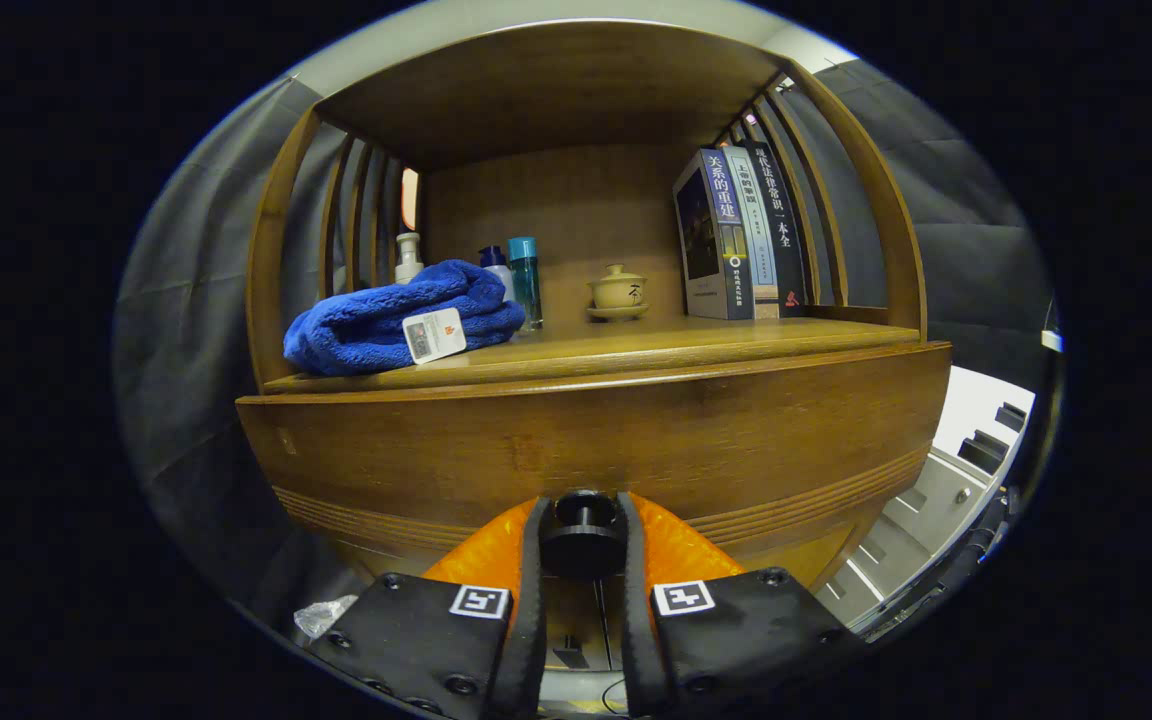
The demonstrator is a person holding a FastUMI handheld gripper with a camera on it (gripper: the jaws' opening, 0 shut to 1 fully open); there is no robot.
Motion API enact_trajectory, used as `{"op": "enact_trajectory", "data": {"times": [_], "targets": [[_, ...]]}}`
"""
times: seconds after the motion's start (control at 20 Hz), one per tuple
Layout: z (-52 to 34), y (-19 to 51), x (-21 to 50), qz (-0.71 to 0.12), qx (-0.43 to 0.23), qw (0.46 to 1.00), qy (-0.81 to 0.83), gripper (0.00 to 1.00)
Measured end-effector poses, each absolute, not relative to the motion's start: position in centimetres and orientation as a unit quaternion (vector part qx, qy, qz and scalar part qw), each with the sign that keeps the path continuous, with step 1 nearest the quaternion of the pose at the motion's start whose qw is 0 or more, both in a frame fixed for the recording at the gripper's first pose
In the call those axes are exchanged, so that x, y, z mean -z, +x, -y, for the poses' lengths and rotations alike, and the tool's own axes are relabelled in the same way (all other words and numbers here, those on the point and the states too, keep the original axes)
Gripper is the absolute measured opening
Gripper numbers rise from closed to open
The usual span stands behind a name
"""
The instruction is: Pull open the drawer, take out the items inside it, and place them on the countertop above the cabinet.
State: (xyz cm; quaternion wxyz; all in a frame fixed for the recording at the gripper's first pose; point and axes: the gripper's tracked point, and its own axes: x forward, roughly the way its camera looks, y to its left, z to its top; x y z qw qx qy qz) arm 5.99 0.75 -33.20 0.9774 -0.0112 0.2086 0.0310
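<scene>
A wooden cabinet's drawer front (586, 440) fills the space just ahead of me, curved by the lens. Its dark round knob (583, 528) sits between my two fingers, and my gripper (583, 520) is shut on it, both fingers pressing its sides. The drawer stands slightly proud of the countertop (696, 345) above it; its inside is hidden. On the countertop's left lies a folded blue towel (396, 315) with a white tag.
Behind the towel stand a white pump bottle (408, 257), a white bottle with a blue cap (496, 265) and a teal bottle (525, 280). A small lidded tea cup (618, 293) sits mid-shelf. Three upright books (741, 235) stand at the right. Slatted wooden sides enclose the shelf.
</scene>
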Motion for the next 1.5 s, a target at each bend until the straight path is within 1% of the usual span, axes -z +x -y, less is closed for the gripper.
{"op": "enact_trajectory", "data": {"times": [0.45, 0.9, 1.25, 1.5], "targets": [[-0.8, 0.3, 31.9, -0.215, -0.028, 0.976, -0.004, 0.39], [-0.7, -4.5, 31.5, -0.24, -0.045, 0.969, -0.018, 0.39], [-1.0, -7.3, 31.0, -0.253, -0.051, 0.966, -0.01, 0.39], [-1.1, -8.1, 31.0, -0.255, -0.053, 0.965, -0.017, 0.39]]}}
